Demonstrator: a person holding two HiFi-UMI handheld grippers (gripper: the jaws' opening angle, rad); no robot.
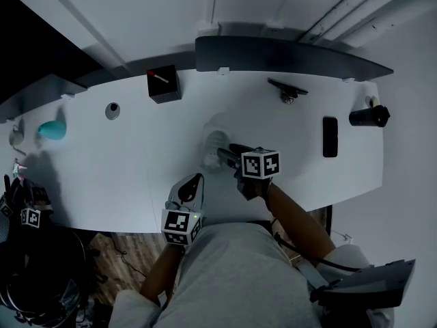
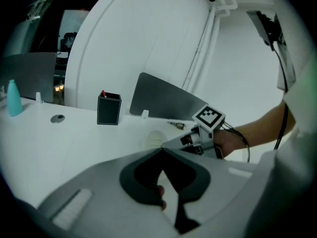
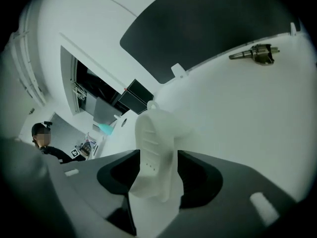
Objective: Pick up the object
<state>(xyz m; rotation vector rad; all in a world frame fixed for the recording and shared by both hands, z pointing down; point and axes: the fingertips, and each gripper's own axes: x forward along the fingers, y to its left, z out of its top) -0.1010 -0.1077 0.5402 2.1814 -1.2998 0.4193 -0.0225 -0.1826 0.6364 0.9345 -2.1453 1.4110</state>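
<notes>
While reaching low over the white tabletop (image 1: 123,176), straddling the white moulded object (image 3: 152,133) with the right claw (image 3: 157,156), jaws standing at wide spread. Positioning one jaw close at each flank of the object, with no firm clamp showing in the right gripper view. Resting the object on the tabletop near its middle, towards the person's side.

Holding the left claw (image 2: 161,153) fully closed, with nothing between its jaws, just beside and behind the right claw, above the near edge of the tabletop. Pointing both claws away from the person and downward.

Leaving well apart from the object:
- a black box (image 1: 164,84) carrying a red-tipped stick, towards the back;
- a round grommet (image 1: 113,110) to the left of the box;
- a teal bottle (image 1: 51,130) at the far left;
- a metal tool (image 1: 287,91) lying near the dark back panel (image 1: 287,59);
- a flat black item (image 1: 330,137) and a black cylinder (image 1: 369,117) at the right end.
</notes>
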